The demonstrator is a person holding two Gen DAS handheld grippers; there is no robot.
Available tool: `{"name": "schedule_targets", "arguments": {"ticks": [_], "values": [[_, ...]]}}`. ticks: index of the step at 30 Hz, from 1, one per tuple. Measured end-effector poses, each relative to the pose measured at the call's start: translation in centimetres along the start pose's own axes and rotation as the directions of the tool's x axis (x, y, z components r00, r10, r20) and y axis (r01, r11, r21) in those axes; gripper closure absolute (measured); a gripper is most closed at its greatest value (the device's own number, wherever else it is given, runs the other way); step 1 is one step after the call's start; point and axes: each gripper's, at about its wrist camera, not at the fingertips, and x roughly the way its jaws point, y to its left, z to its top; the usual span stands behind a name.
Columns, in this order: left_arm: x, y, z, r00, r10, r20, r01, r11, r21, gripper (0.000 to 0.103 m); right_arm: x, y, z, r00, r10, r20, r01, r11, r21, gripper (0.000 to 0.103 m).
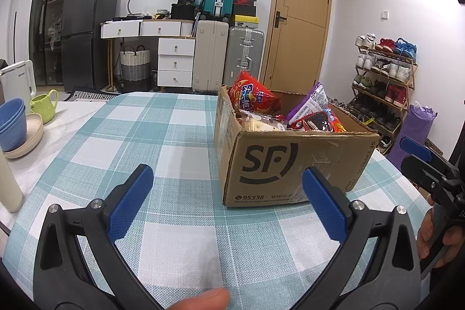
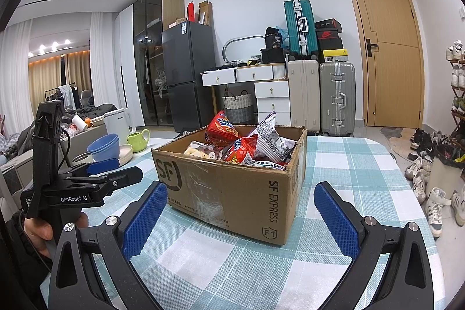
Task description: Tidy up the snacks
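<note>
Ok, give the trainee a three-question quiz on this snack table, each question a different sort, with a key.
1. True or false: both the left gripper and the right gripper are open and hold nothing.
2. Multiple choice: the snack packets lie A) spread over the checked tablecloth, B) inside the SF Express cardboard box, C) in the blue bowls.
3. Fill in: the mug beside the blue bowls is ____ in colour.

Key: 1 true. 2 B. 3 green.
</note>
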Motion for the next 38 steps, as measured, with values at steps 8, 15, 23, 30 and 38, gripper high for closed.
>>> {"name": "schedule_targets", "arguments": {"ticks": [8, 15, 23, 30, 38], "values": [[-0.01, -0.02, -0.01, 1.000, -0.001, 0.001, 0.001, 1.000, 0.000, 0.001, 0.02, 0.03, -0.02, 1.000, -0.001, 0.000, 0.001, 1.000, -0.002, 0.000], [0.00, -0.05, -0.04, 1.000, 0.000, 0.002, 0.000, 1.000, 0.001, 0.001, 0.03, 0.07, -0.05, 1.000, 0.000, 0.000, 0.000, 1.000, 0.000, 0.000], [0.04, -0.04, -0.05, 1.000, -0.001, 0.001, 0.001, 1.000, 0.002, 0.001, 0.04, 0.08, -0.06, 1.000, 0.000, 0.001, 0.000, 1.000, -0.002, 0.000], [0.12, -0.14, -0.04, 1.000, -0.004, 0.003, 0.004, 1.000, 0.008, 0.001, 0.05, 0.12, -0.07, 1.000, -0.001, 0.001, 0.001, 1.000, -0.004, 0.000], [0.20, -0.15, -0.02, 1.000, -0.006, 0.004, 0.006, 1.000, 0.010, 0.001, 0.05, -0.01, -0.03, 1.000, 0.001, 0.000, -0.001, 1.000, -0.007, 0.000]]}}
